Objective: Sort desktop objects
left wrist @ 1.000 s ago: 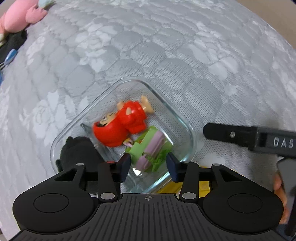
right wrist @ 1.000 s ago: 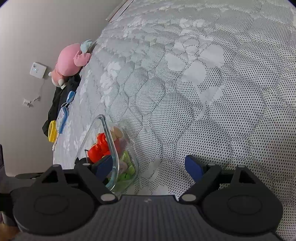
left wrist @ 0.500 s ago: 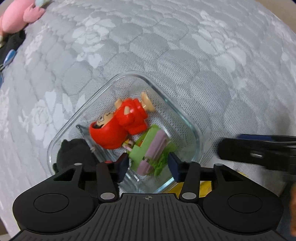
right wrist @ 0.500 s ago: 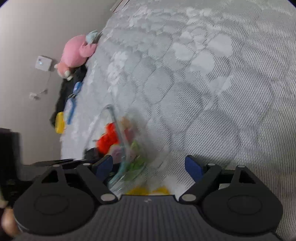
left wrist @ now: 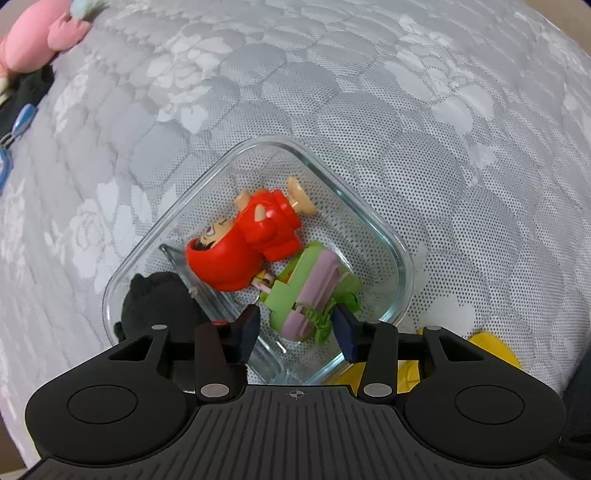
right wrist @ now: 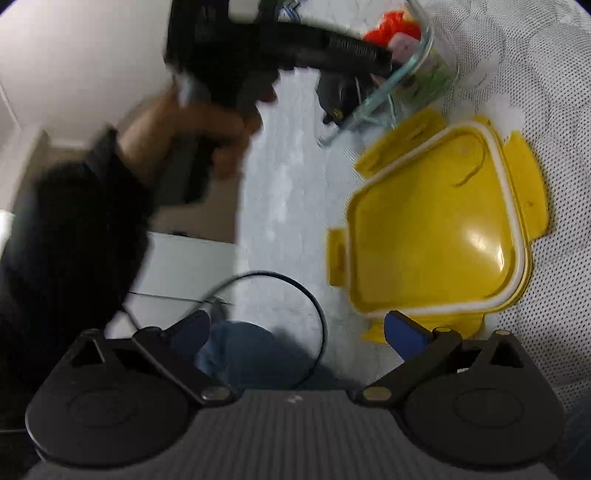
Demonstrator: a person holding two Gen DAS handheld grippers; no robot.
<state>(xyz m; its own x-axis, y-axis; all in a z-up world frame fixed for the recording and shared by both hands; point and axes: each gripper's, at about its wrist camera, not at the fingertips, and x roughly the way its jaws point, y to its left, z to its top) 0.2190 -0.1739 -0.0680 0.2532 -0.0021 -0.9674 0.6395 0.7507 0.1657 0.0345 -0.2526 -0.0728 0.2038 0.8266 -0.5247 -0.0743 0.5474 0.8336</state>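
A clear glass container (left wrist: 400, 254) lies on the grey quilted bed. It holds a red toy figure (left wrist: 245, 242), a green and pink toy (left wrist: 312, 291) and a black plush (left wrist: 155, 306). My left gripper (left wrist: 297, 328) hovers open over its near corner, empty. In the right wrist view the container (right wrist: 424, 55) is at the top, blurred, with the left gripper over it. A yellow lid (right wrist: 439, 229) lies upside down on the bed; a bit of it shows in the left wrist view (left wrist: 491, 347). My right gripper (right wrist: 297, 334) is wide open and empty, its right finger just short of the lid's near edge.
A pink plush (left wrist: 40, 33), dark cloth and blue items lie at the bed's far left edge. In the right wrist view the bed edge drops off at left, with the person's hand (right wrist: 184, 125), a black cable loop (right wrist: 291, 295) and blue jeans below.
My right gripper has swung round from facing along the bed to facing down at the yellow lid near the bed edge. My left gripper has barely moved and stays open.
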